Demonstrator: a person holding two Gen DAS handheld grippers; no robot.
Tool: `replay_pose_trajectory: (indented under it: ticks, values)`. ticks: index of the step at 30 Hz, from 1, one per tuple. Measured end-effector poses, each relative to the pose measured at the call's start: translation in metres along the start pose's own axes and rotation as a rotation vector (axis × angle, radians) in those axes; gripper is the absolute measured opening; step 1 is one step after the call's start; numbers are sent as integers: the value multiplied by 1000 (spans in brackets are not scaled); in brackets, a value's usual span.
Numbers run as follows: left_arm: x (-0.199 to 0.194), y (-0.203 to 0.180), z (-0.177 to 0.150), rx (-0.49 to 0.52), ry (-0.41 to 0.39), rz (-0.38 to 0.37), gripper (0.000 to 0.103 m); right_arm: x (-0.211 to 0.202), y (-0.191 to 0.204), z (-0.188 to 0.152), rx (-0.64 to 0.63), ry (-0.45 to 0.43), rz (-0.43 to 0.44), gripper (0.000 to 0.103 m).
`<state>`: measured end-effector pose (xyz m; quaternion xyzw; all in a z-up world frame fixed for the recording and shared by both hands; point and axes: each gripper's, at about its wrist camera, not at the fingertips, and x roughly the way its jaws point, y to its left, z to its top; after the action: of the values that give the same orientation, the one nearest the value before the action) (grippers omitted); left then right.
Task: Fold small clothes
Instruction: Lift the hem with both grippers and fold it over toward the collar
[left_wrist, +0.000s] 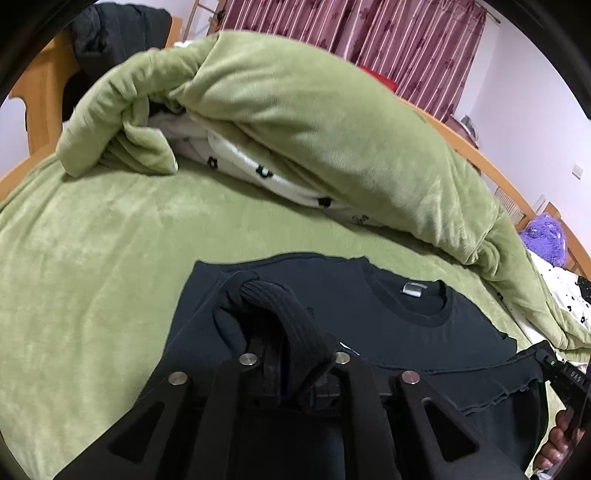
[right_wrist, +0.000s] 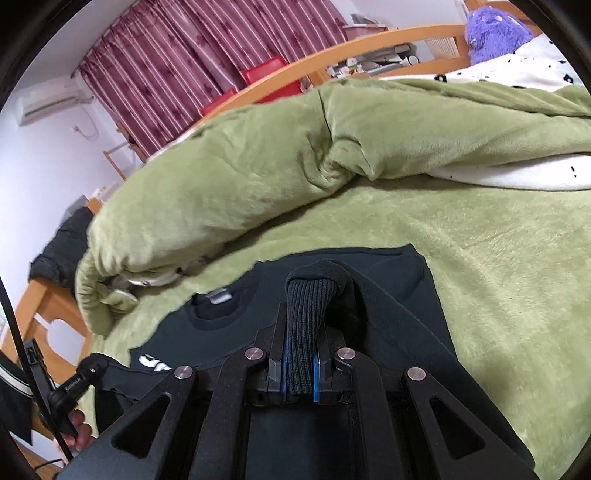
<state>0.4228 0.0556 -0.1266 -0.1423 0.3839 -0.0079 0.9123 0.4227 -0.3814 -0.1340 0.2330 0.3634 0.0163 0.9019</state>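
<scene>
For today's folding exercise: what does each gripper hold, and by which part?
Both hold the black sweatshirt: left gripper and right gripper each clamp a ribbed cuff.

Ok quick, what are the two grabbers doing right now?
Left gripper: shut on a ribbed cuff of the black sweatshirt.
Right gripper: shut on the other ribbed cuff.

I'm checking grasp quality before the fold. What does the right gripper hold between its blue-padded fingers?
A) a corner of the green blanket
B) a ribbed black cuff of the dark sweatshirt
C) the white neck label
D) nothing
B: in the right wrist view the right gripper is shut on the ribbed black cuff of the dark sweatshirt, which lies on the green plush blanket.
</scene>
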Motion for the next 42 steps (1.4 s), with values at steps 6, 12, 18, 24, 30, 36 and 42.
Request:
replay_pose_trajectory:
  ticks: [6, 12, 18, 24, 30, 36, 42]
  values:
    - [-14, -1, -12, 26, 20, 28, 51, -10, 8, -20, -113, -2, -61, 49]
    - [-62, -6, -39, 64, 17, 40, 53, -50, 23, -50, -194, 37, -78, 49]
    - [-114, -7, -84, 96, 17, 39, 54, -96, 21, -92, -189, 32, -75, 49]
    - [-145, 5, -124, 98, 24, 40, 56, -127, 6, -131, -149, 41, -60, 51]
    - [-144, 33, -154, 0, 70, 4, 61, -131, -2, -157, -155, 58, -68, 59]
    - [-129, 48, -163, -67, 103, -37, 70, -119, -8, -166, -173, 82, -85, 69]
    - [-100, 55, -164, -147, 159, -91, 72, -101, -23, -162, -110, 107, -103, 74]
